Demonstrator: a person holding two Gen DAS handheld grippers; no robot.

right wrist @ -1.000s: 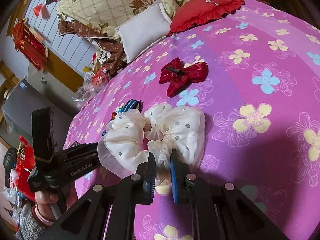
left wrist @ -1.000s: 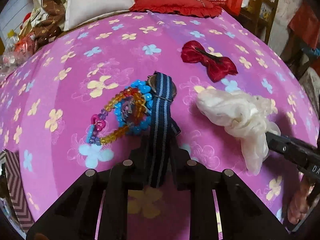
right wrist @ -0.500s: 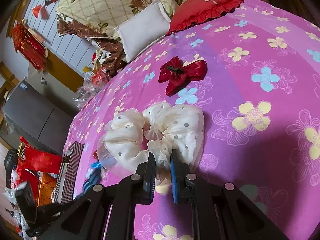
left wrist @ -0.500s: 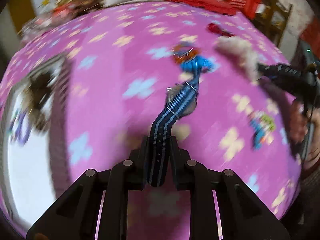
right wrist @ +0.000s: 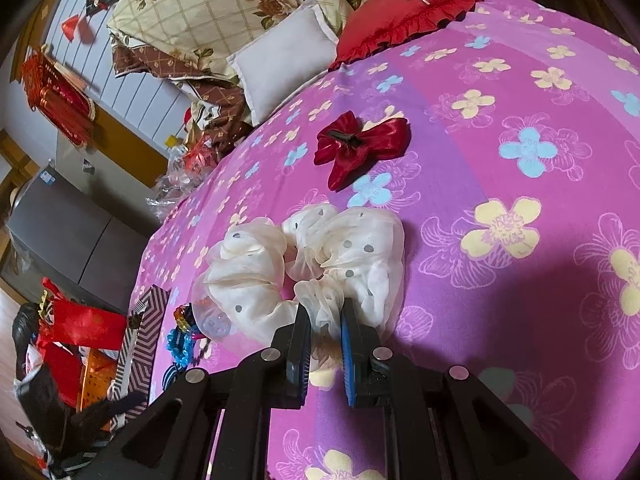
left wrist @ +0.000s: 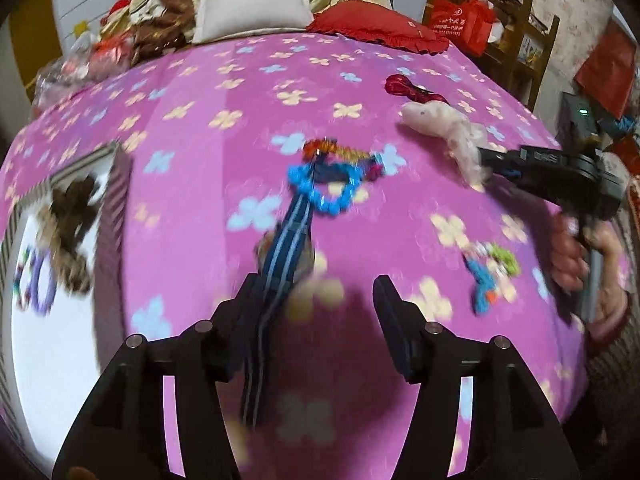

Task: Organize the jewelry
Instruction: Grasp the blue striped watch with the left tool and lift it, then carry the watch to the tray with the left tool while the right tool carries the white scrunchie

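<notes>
My left gripper (left wrist: pixel 318 300) is open; a blue striped watch strap (left wrist: pixel 280 264) hangs against its left finger, its far end near a blue bead bracelet (left wrist: pixel 324 192) and an amber one (left wrist: pixel 332 148) on the pink bedspread. My right gripper (right wrist: pixel 325 320) is shut on a cream dotted scrunchie (right wrist: pixel 312 256), also in the left wrist view (left wrist: pixel 448 132). A red satin bow (right wrist: pixel 360 144) lies beyond it. A white box (left wrist: pixel 60 280) with striped walls at left holds a brown bow and a purple ring.
A small blue and green trinket (left wrist: pixel 488 272) lies on the bedspread (left wrist: pixel 192 184) at right. Pillows (left wrist: pixel 252 4) and a red cushion (left wrist: pixel 376 28) pile up at the far edge. The box also shows in the right wrist view (right wrist: pixel 140 344).
My left gripper drew back from the bracelets with the strap, then opened its jaws; the strap now rests loose against the left finger. My right gripper kept hold of the scrunchie.
</notes>
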